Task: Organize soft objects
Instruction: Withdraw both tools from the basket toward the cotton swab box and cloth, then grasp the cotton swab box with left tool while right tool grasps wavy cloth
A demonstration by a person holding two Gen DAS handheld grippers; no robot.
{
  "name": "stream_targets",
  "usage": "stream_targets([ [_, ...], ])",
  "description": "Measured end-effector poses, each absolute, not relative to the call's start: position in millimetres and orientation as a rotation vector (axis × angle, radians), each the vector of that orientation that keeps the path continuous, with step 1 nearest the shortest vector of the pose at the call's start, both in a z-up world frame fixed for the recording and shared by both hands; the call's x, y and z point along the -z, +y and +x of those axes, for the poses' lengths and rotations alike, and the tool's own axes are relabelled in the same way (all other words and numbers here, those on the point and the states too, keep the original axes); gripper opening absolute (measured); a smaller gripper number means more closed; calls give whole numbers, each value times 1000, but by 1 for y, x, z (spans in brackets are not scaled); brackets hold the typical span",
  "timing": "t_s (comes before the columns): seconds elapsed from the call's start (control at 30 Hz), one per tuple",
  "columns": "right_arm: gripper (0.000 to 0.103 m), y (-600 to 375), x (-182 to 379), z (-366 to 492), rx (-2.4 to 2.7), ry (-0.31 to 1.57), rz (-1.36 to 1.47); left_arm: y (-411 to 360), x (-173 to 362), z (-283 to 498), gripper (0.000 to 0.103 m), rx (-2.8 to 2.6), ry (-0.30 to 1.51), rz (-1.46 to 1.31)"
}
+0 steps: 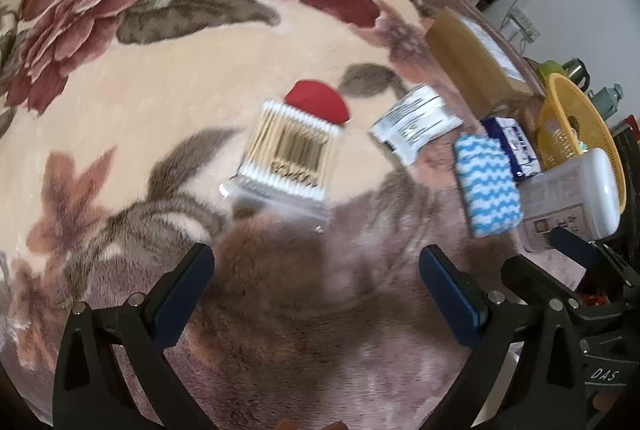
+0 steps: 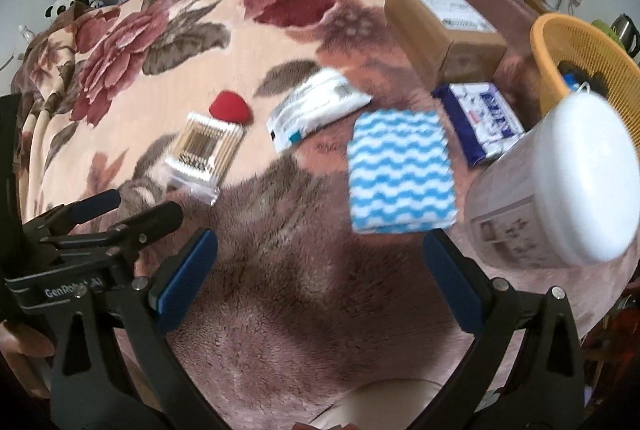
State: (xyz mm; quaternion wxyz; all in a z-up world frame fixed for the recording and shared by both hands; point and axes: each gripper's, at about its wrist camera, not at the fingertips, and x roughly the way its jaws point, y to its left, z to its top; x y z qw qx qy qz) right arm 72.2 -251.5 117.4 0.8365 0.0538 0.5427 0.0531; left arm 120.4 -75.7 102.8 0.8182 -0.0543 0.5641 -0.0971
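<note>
On the floral blanket (image 1: 160,101) lie a bag of cotton swabs (image 1: 288,153), a red sponge (image 1: 318,103), a white packet (image 1: 414,121), a blue-and-white wavy cloth (image 1: 486,185), a dark blue tissue pack (image 1: 512,145) and a white tub (image 1: 576,189). My left gripper (image 1: 316,266) hovers open just in front of the swabs, holding nothing. My right gripper (image 2: 320,250) is open too, its fingers just short of the wavy cloth (image 2: 400,169). The right wrist view also shows the swabs (image 2: 204,153), sponge (image 2: 230,107), packet (image 2: 316,107), tissue pack (image 2: 480,121) and tub (image 2: 560,189).
An orange mesh basket (image 2: 560,49) stands at the right behind the tub, with dark items inside. A cardboard box (image 2: 440,25) sits behind the tissue pack. Clothes hang and pile along the far wall. The other gripper (image 2: 120,213) shows at the left of the right wrist view.
</note>
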Motion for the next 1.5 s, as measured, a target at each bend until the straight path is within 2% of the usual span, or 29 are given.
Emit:
stream_targets([
  [0.5,103,-261,-81,100,-56,1179,73,-45,-66,150,102,135,1257,-183],
  [0.87,103,-268,-57,128,-23,1199,68,-81,-50,193,102,117,1250,-40],
  [1.07,102,-268,-56,130,-41,1188,67,-93,-35,207,88,70,1270,23],
  [1.13,90,-267,-56,130,-34,1186,51,-92,-37,205,76,73,1256,25],
  [1.17,76,-267,-55,129,-16,1189,32,-92,-39,203,71,79,1251,21],
  [1.2,62,-267,-55,128,1,1190,16,-89,-41,200,70,81,1249,15],
  [1.23,55,-267,-55,127,7,1190,5,-87,-42,197,69,82,1249,6],
  [1.27,39,-267,-56,125,8,1189,-2,-84,-43,194,68,87,1251,-3],
  [1.3,31,-266,-58,123,4,1183,-1,-80,-45,190,67,90,1254,-17],
  [1.4,23,-261,-68,114,-37,1158,15,-69,-49,175,66,90,1261,-54],
  [1.5,21,-249,-74,104,-117,1158,58,-62,-52,160,66,93,1269,-72],
])
